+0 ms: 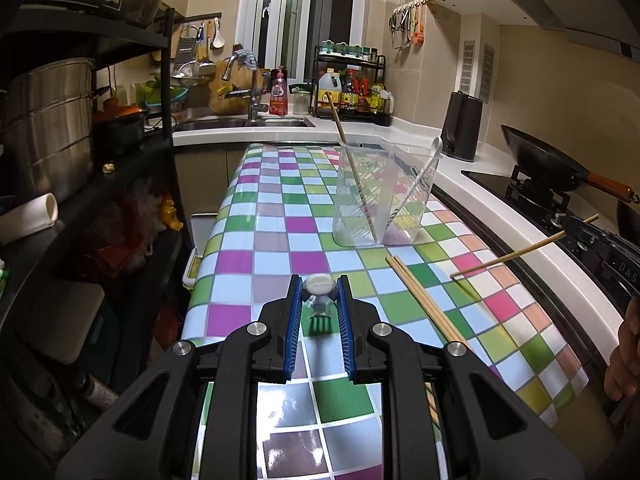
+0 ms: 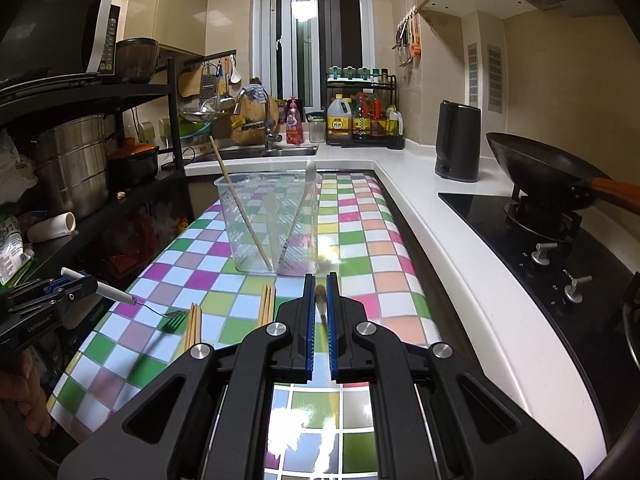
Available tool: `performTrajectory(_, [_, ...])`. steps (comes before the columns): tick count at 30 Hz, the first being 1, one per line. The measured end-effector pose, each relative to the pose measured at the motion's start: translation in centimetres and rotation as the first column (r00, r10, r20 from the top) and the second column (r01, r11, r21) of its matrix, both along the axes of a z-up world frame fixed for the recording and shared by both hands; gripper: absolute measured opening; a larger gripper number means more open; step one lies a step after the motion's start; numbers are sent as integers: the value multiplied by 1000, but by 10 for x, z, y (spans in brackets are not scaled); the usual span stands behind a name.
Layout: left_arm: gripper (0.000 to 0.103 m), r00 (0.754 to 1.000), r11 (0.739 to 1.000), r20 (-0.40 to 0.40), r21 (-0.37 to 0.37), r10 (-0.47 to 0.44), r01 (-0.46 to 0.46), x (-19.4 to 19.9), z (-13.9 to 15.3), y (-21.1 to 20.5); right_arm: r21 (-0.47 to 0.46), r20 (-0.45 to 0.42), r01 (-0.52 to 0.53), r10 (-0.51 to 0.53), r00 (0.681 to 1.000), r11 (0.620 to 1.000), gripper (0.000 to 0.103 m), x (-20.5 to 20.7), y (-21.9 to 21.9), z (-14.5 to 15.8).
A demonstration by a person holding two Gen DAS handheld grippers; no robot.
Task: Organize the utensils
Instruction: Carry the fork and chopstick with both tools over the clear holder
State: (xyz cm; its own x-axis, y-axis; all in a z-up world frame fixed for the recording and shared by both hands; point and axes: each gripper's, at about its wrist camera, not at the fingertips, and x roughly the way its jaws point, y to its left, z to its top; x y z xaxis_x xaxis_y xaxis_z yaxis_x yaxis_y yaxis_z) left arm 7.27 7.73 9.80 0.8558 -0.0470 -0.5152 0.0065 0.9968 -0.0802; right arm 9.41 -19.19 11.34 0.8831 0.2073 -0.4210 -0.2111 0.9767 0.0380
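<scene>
The left gripper (image 1: 320,292) pinches a fork (image 2: 120,294) by its round white handle between blue ribbed pads; from the right wrist view the thin metal neck bends down to tines that hang just above the surface (image 1: 272,216), and the left wrist view sees the handle end-on with the tines below it. The right gripper (image 2: 320,294) has its fingers pressed nearly together on a single wooden chopstick (image 1: 508,258), a slim pale rod. In the left wrist view it slants down to the left from the fingers with its tip over the cloth; whether the tip touches I cannot tell. In its own view only the rounded end of the stick shows between the pads.

Both grippers point forward and somewhat downward over the surface, which is covered in a glossy checked cloth of pink, green, blue and white squares. A pair of wooden chopsticks (image 1: 424,300) lies flat on it between the two grippers, partly hidden behind the left gripper's black frame.

Further ahead stands a clear plastic holder (image 1: 380,196), ribbed at the base and split by a partition. One long chopstick (image 1: 346,148) leans in its left compartment, a white spoon (image 1: 428,164) in the right one.

Part of a hand (image 1: 624,356) is cut off at the right edge of the left wrist view.
</scene>
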Motion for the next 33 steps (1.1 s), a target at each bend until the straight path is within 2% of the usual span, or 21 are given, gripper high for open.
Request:
performTrajectory(3, [18, 1000, 1000, -7, 2, -2, 2, 9, 11, 3, -5, -2, -19, 19, 1000, 1000, 5, 6, -1, 11])
performTrajectory(8, [17, 1000, 999, -20, -41, -5, 4, 23, 25, 12, 7, -3, -37, 37, 999, 999, 5, 14, -1, 28])
performTrajectory(16, [17, 1000, 999, -16, -37, -25, 24, 28, 45, 10, 6, 14, -67, 67, 998, 998, 5, 18, 7, 51])
performTrajectory(27, [17, 995, 998, -81, -4, -63, 63, 39, 64, -8, 29, -39, -104, 105, 994, 994, 5, 30, 13, 67])
performTrajectory(33, [17, 989, 995, -105, -22, -101, 99, 44, 67, -12, 17, -42, -122, 122, 992, 992, 5, 33, 17, 78])
